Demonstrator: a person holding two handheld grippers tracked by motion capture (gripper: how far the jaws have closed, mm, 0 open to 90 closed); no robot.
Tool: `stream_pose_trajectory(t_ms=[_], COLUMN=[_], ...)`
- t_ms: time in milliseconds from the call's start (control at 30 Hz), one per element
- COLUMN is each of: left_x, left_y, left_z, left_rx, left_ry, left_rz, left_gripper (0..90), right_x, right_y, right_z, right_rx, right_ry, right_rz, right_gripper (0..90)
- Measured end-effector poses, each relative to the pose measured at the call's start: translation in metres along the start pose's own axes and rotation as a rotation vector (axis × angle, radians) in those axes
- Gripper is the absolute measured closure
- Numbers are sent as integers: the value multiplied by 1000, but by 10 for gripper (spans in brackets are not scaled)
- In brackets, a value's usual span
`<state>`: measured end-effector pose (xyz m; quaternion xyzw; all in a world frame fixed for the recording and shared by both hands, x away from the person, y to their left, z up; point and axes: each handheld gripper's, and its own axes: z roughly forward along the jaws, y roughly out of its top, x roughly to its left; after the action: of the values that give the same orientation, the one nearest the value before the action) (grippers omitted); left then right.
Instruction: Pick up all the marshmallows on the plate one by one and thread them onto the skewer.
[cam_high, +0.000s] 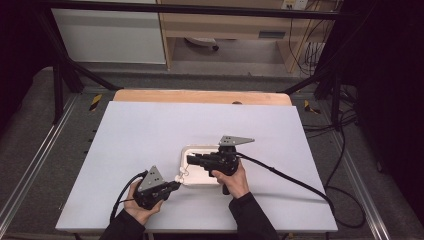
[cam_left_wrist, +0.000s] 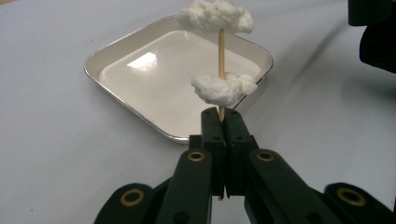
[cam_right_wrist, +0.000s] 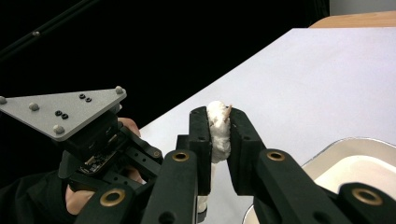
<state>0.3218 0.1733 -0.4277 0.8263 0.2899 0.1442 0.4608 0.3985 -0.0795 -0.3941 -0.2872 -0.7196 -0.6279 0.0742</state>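
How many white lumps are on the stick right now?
2. One lump sits at the stick's far tip, pinched by the right gripper; the other lump sits lower, just above the left gripper, over the tray.

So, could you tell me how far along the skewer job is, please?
Two white lumps already sit on the skewer. In hand: the left gripper clamps the skewer's base, and the right gripper pinches the top lump at the skewer's tip. The tray holds no further lumps, so little seems left.
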Motion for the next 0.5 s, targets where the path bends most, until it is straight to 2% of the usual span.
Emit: stream_pose_trajectory(t_ms=[500], left_x=[-1], left_y=[1], left_z=[1], left_rx=[-5], left_ry=[-5], left_rz=[-3], left_gripper=[894], right_x=[-1], right_y=[-2], right_z=[0], right_rx=[4], right_ry=[-2], right_rz=[3], right_gripper=[822])
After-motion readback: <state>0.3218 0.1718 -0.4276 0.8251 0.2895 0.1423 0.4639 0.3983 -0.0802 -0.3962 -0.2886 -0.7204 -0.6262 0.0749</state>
